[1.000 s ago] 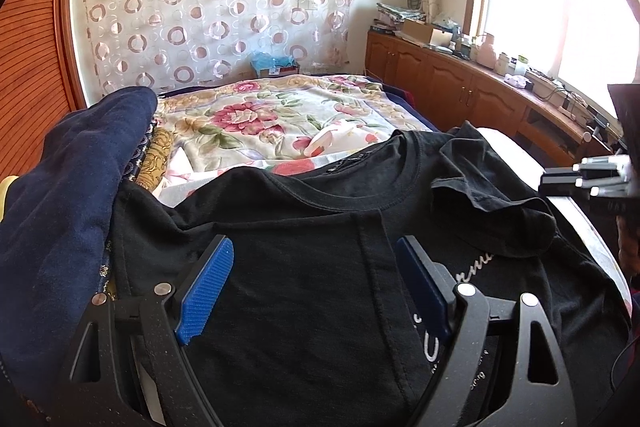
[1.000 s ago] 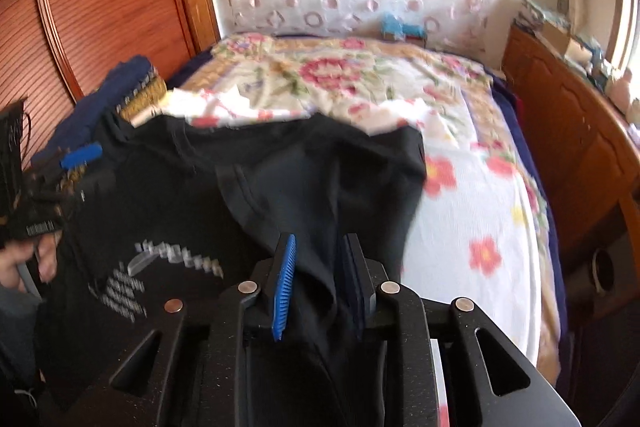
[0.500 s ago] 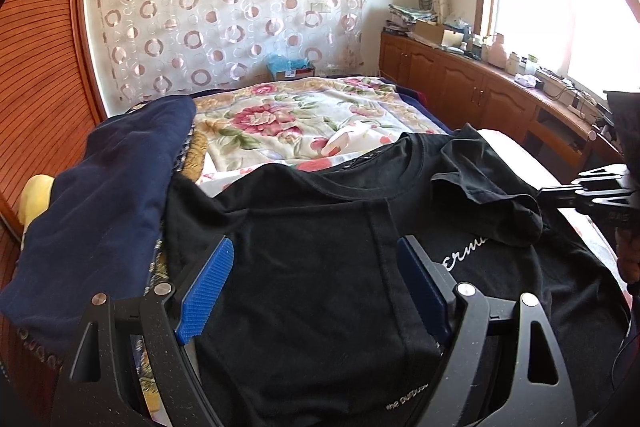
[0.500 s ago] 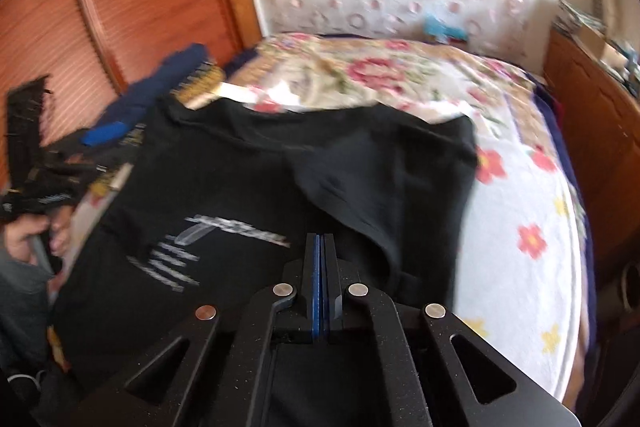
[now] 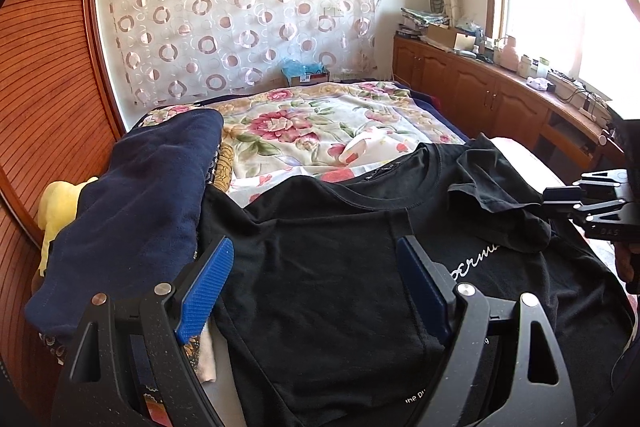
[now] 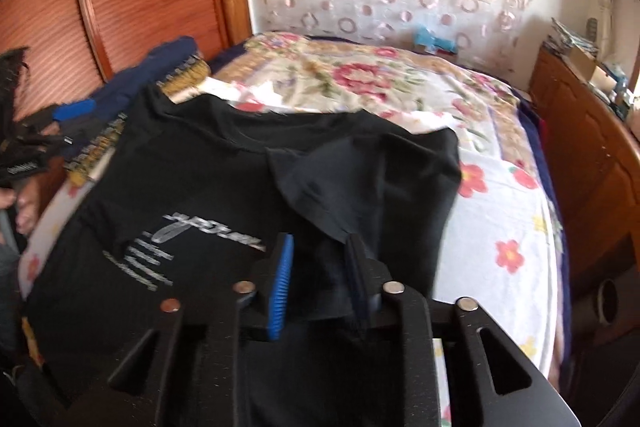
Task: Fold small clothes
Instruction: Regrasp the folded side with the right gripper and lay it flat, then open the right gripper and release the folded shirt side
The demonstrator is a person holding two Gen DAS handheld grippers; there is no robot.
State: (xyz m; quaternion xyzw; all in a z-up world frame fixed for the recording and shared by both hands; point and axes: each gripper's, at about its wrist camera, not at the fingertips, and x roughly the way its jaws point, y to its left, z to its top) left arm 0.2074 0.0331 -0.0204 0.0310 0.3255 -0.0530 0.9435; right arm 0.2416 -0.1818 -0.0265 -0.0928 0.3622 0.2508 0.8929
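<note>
A black T-shirt (image 5: 328,267) with white lettering lies spread on the floral bed, one sleeve folded in over its chest (image 5: 500,203). My left gripper (image 5: 316,283) is open, its blue pads just above the shirt's left side, holding nothing. In the right wrist view the shirt (image 6: 224,179) fills the near bed. My right gripper (image 6: 320,267) stands open over the shirt's folded sleeve (image 6: 340,195), a fold of black cloth lying between its jaws. The right gripper also shows in the left wrist view (image 5: 592,203), at the right edge.
A pile of navy clothes (image 5: 136,203) and a yellow cloth (image 5: 56,211) lie at the bed's left by the wooden wall (image 5: 44,99). A floral bedspread (image 5: 312,127) covers the far bed. Wooden cabinets (image 5: 500,95) run along the right under the window.
My right gripper shut on the sleeve, drew it inward, and has now opened, letting it go. My left gripper stayed open and drew back and up a little.
</note>
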